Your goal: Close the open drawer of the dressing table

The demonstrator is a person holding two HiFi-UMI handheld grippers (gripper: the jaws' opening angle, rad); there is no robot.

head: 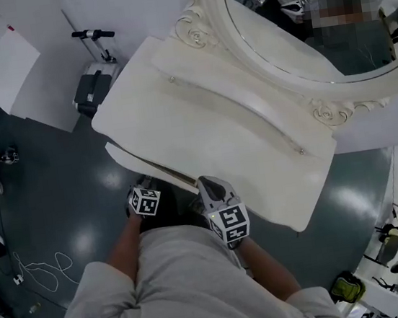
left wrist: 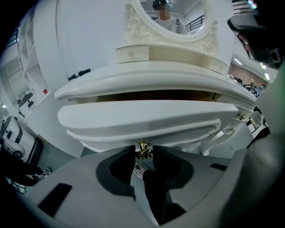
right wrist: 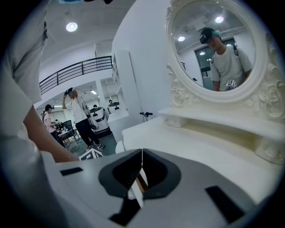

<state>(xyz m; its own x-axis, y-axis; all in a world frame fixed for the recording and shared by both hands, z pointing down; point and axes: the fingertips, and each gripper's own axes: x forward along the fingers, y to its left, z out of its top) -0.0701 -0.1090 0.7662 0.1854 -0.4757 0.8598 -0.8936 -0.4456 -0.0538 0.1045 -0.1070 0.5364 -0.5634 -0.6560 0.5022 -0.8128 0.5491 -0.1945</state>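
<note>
Plainly, the left claw [left wrist: 143, 155] is clenched on the small gold knob [left wrist: 143, 148] of the drawer [left wrist: 147, 116], which juts out beneath the table's [head: 208, 120] front edge. The right claw [right wrist: 141, 156] is pinched together on nothing, above the tabletop. A skewed push could jam the drawer, or the knob could slip free. Room looks tight, with the person's body close behind both claws and the front edge overhanging.

held low and side by side, the left gripper [left wrist: 143, 147] pinches a gold knob [left wrist: 143, 151] between its jaws while the right gripper [right wrist: 141, 153] has its jaws pressed together.
</note>
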